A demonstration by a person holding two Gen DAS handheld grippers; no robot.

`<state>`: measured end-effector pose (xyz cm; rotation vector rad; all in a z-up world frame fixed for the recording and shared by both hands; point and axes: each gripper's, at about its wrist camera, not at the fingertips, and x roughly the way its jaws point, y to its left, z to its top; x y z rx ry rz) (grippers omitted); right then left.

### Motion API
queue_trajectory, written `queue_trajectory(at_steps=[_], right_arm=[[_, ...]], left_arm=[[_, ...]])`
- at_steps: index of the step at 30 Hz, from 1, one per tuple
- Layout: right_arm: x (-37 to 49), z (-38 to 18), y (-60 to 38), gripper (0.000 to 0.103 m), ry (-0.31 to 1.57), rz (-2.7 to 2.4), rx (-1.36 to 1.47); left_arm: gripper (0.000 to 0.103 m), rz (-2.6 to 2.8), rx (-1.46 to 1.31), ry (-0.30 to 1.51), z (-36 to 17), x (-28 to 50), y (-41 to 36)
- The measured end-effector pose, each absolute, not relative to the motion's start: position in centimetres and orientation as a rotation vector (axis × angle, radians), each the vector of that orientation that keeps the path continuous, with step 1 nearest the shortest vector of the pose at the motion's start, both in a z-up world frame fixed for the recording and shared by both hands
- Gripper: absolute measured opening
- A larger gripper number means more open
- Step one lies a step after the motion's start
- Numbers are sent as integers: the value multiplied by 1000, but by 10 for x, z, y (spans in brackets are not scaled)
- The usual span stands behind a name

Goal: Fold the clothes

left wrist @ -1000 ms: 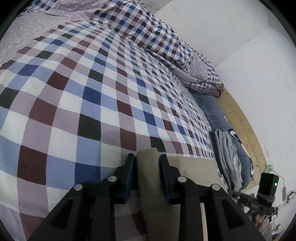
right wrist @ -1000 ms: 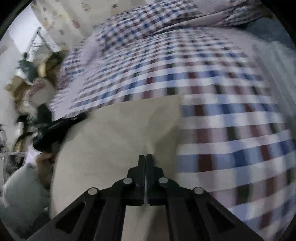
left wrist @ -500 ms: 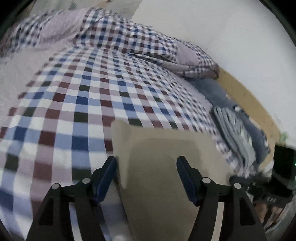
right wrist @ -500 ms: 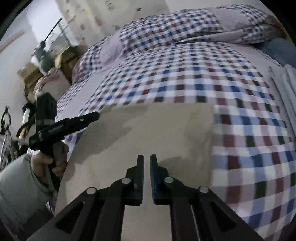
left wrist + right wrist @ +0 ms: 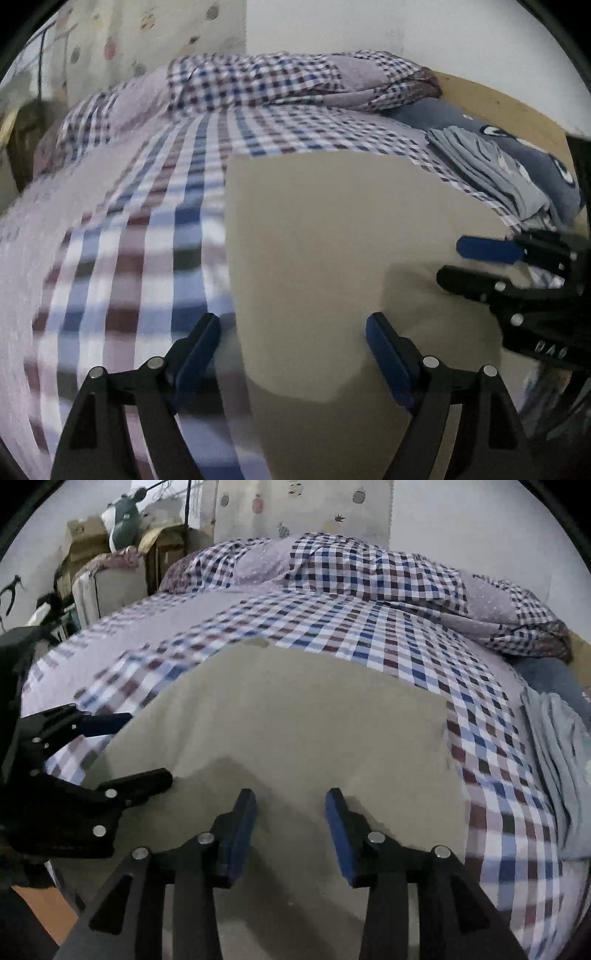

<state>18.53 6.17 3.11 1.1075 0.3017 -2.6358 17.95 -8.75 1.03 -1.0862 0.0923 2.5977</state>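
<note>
- A beige folded garment is lying flat on the checked bedspread, near the bed's near edge.
- The left gripper is hovering over its left edge, jaws opening wide, pressing nothing.
- The right gripper is hanging above the cloth, jaws opening, pads gripping nothing.
- Folded grey-blue clothes are sitting well apart by the checked quilt.

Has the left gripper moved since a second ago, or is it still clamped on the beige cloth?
Yes. The left gripper has let go and backed away from the checked quilt; its jaws are opening above the flat beige cloth, pressing nothing.
</note>
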Motion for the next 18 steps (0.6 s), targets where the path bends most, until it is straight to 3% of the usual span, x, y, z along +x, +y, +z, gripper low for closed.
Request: queue_trajectory(at_steps=[6, 12, 15, 18], right_arm=[[225, 21, 55, 44, 326, -2675, 1159], [261, 16, 58, 47, 225, -2698, 1250], [276, 13, 61, 57, 179, -2684, 1312], [291, 7, 57, 58, 207, -2647, 1371]], left_arm=[[85, 2598, -1128, 149, 4, 221, -96], [85, 2592, -1206, 159, 1, 251, -104], [85, 2591, -1250, 138, 0, 256, -107], [85, 2593, -1269, 93, 4, 261, -111]])
